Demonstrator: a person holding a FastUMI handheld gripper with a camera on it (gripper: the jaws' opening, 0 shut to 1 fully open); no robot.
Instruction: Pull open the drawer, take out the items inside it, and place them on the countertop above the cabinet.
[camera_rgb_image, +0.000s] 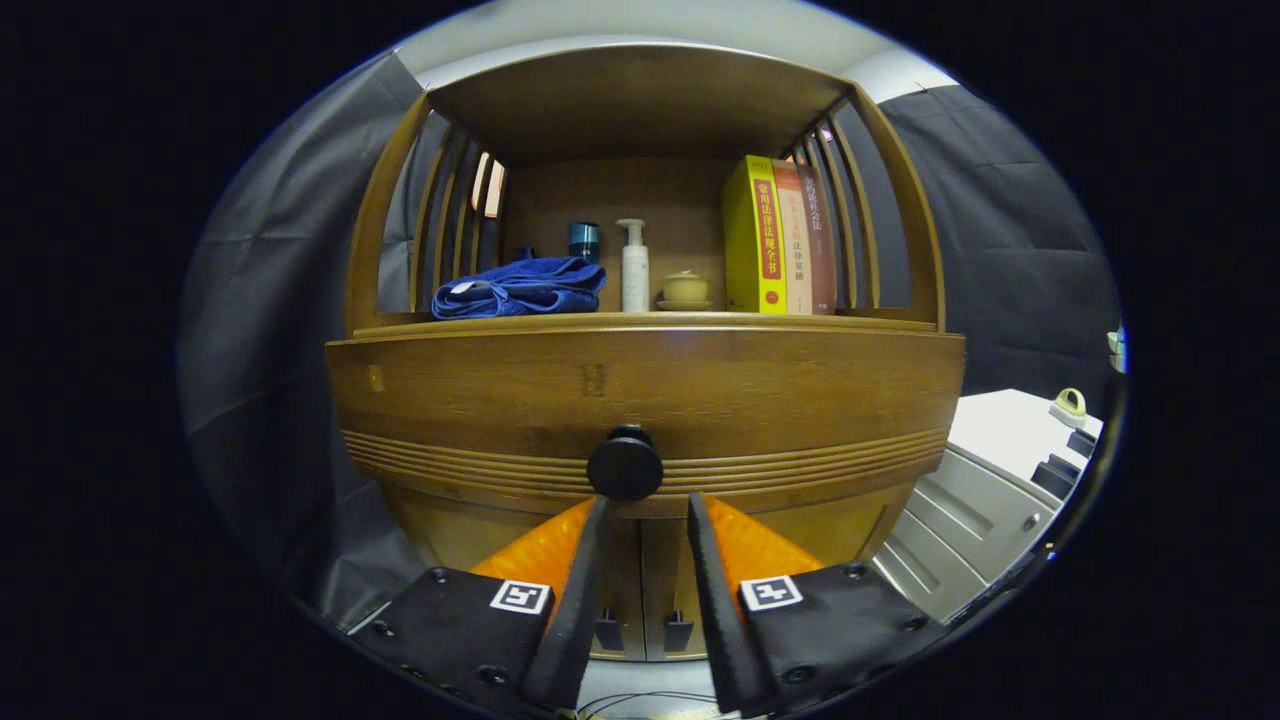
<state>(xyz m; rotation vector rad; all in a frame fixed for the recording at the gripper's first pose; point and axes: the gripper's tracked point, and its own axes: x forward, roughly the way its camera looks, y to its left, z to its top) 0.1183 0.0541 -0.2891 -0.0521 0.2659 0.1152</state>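
The claw sits low in front of a wooden cabinet, its two fingers parted to a narrow gap and gripping nothing. The round knob on the drawer front lies just ahead of the fingertips, at about 12 o'clock from the gap between them, slightly above the tips and apart from both. That line-up looks deliberate: a narrow spread centred on the knob lets the fingers slide to either side of it before closing. The drawer looks fully shut, so the task appears to be at its first step, and what lies inside is hidden.

Above the drawer front, the countertop already carries a folded blue towel at 11 o'clock from the knob, a pump bottle and a small lidded cup near 12, and upright books at 1 o'clock. Slatted sides close it in, so the likeliest free room is the front strip. A pale desk stands at 3 o'clock, near the cabinet's corner, so pulling straight back seems safest.
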